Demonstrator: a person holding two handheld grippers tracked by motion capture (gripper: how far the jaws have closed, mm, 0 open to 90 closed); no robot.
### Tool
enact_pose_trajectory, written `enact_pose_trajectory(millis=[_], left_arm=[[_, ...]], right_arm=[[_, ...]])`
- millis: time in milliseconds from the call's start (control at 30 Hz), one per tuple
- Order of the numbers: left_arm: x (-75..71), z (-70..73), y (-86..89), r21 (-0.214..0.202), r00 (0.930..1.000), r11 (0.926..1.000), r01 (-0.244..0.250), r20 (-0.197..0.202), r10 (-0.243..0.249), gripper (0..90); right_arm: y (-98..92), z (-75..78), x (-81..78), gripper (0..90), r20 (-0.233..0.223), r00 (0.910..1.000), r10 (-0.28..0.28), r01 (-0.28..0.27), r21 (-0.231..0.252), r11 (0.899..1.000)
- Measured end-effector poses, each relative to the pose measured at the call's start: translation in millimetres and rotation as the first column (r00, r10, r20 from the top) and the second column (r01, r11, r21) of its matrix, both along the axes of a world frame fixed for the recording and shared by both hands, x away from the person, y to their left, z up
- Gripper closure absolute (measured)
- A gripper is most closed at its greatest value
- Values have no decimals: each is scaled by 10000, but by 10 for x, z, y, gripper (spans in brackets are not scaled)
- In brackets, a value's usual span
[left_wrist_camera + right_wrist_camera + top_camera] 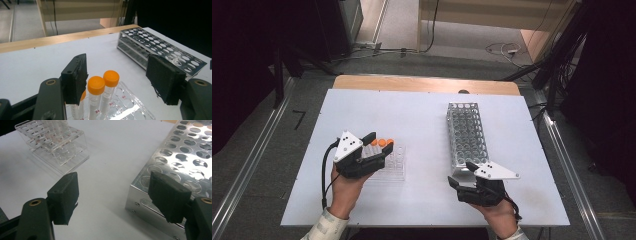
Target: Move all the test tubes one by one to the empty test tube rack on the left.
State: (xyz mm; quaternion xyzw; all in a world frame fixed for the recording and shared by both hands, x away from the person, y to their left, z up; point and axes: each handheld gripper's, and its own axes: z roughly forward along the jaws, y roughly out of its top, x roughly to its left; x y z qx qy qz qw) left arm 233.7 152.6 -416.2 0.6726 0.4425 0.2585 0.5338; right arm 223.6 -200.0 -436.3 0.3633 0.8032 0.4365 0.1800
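White tabletop [422, 120] fills the middle of the high view, with a wooden edge at its far side and grey floor all around. Lower left of that frame, the left gripper [377, 146] sits in the person's left hand [343, 186], its black jaws spread wide and holding nothing, poised right over the small clear acrylic tube rack [393, 167]. In the left gripper view those jaws rise at either side of the frame, and between them stand the orange-capped clear plastic tubes [96, 98], upright in the clear rack, two caps in plain sight and a third peeking out behind the left jaw. Lower right of the high view, the right gripper [462, 174] rests in the person's right hand [498, 212], jaws likewise parted and empty, just at the near end of the long perforated metal tube rack [467, 135]. Over in the right gripper view, that shiny metal rack takes the right side of the frame, one jaw in front of its corner, while the clear rack shows at the upper left, well apart across bare tabletop.
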Motion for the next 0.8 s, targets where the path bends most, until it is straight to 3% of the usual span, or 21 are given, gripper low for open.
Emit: enact_pose_trajectory(millis=[800], left_arm=[[-209,10,80,-20,10000,10000,-43,-55,43,301]], right_arm=[[-339,32,27,232,271,9955,-903,896,241,9957]])
